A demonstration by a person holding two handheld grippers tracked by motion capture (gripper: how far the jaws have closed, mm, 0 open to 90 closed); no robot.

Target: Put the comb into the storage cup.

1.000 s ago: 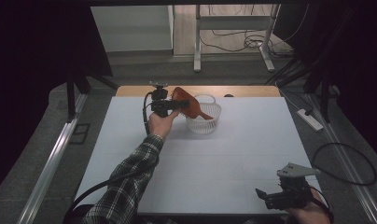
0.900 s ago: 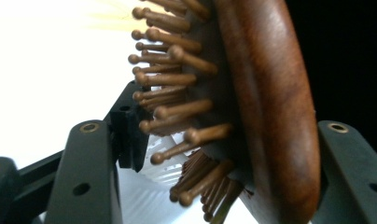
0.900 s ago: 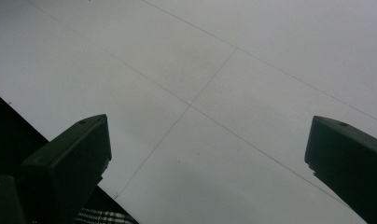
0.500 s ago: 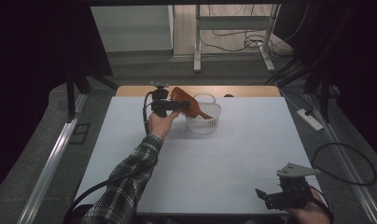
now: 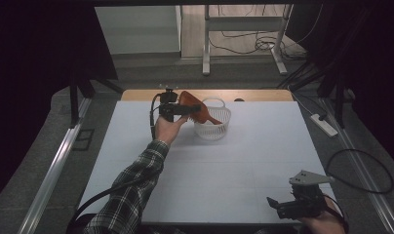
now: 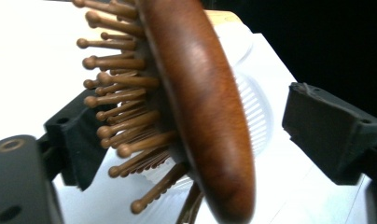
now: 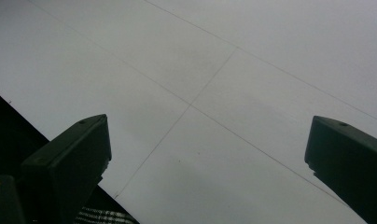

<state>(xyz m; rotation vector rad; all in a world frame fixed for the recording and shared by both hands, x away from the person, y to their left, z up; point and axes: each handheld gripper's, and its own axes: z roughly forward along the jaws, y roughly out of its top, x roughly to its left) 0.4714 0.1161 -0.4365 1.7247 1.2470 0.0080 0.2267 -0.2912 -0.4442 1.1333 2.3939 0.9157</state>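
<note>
Left gripper [image 5: 187, 110] at table's far edge, jaws spread wide; wooden hairbrush [image 6: 196, 107] sits between them, not squeezed, head up, handle dipping into white slatted basket [image 5: 212, 126]. Step, as judged: dropping brush into basket, release underway. Next move calls for backing straight off without snagging bristles. Right gripper [image 5: 290, 207] near front edge, parted, empty. Count: one hairbrush, one basket, two grippers.
</note>
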